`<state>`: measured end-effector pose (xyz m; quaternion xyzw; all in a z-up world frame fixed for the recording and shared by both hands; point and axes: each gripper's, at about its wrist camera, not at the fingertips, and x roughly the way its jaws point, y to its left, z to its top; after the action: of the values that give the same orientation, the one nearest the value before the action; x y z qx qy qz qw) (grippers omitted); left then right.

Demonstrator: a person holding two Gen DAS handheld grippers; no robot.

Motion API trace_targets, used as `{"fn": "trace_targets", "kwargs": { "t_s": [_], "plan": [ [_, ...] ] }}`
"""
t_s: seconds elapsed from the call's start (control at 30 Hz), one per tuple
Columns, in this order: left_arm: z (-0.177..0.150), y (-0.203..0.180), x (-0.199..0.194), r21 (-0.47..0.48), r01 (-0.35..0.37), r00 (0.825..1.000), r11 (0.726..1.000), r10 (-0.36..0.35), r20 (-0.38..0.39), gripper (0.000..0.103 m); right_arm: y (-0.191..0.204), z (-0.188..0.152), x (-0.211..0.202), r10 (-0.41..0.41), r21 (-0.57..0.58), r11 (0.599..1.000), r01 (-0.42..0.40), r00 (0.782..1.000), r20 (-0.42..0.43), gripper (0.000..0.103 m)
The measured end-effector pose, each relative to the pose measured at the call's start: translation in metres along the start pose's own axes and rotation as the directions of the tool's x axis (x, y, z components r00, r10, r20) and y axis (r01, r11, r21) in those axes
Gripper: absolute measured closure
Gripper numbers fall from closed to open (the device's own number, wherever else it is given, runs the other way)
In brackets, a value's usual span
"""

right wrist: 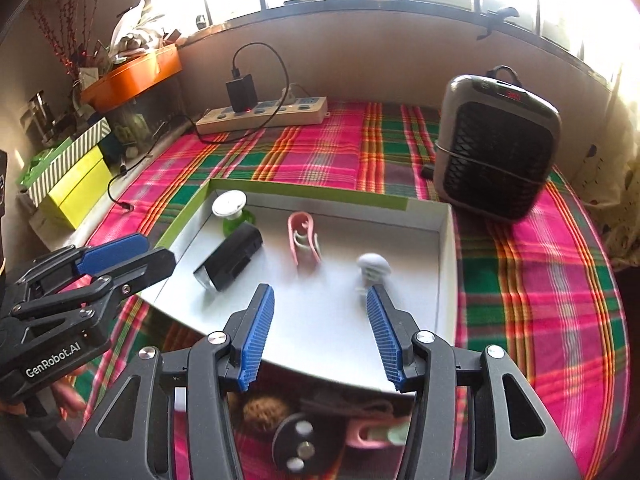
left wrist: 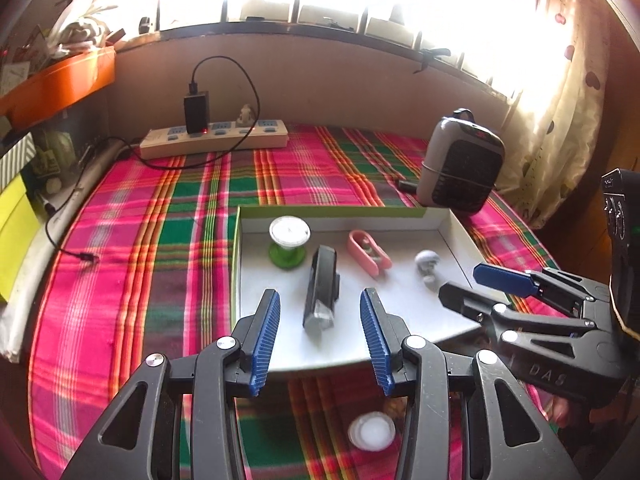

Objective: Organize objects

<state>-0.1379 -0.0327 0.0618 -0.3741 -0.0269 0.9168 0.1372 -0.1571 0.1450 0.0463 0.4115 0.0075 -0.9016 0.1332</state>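
A: What are the claws doing?

B: Both are spread and pinching nothing. The left claw [left wrist: 320, 332] hangs over the near edge of the white tray [left wrist: 460, 236], the black device [left wrist: 322, 292] lying in the tray between its pads, untouched. The right claw [right wrist: 320, 332] is over the same edge.

A: What's sorted so far?

B: Four things lie in the tray. From the left claw: the black device at twelve o'clock, the green spool [left wrist: 288, 240] at eleven, the pink clip [left wrist: 368, 254] at one, and the small white figure [left wrist: 428, 266] at two.

A: And what's left?

B: On the plaid counter [left wrist: 160, 240] at six o'clock, near the claws, a white cap [left wrist: 372, 432]. The right wrist view shows a black disc [right wrist: 300, 444], a brown ball [right wrist: 264, 412] and something pink, blurred. I'd judge it about half done.
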Motion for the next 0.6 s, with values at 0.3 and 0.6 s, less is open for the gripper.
{"fn": "trace_targets", "kwargs": {
  "t_s": [0.3,0.6],
  "plan": [
    [-0.030,0.001,-0.016,-0.035,0.037,0.999,0.999,-0.037,-0.003,0.063,-0.016,-0.028,-0.034,-0.007,0.003,1.000,0.007,0.999,0.053,0.049],
    [-0.058,0.000,-0.014,-0.043,0.057,0.997,0.997,-0.059,-0.046,0.063,-0.033,-0.063,-0.051,-0.048,0.027,0.999,0.047,0.998,0.050,0.048]
  ]
}}
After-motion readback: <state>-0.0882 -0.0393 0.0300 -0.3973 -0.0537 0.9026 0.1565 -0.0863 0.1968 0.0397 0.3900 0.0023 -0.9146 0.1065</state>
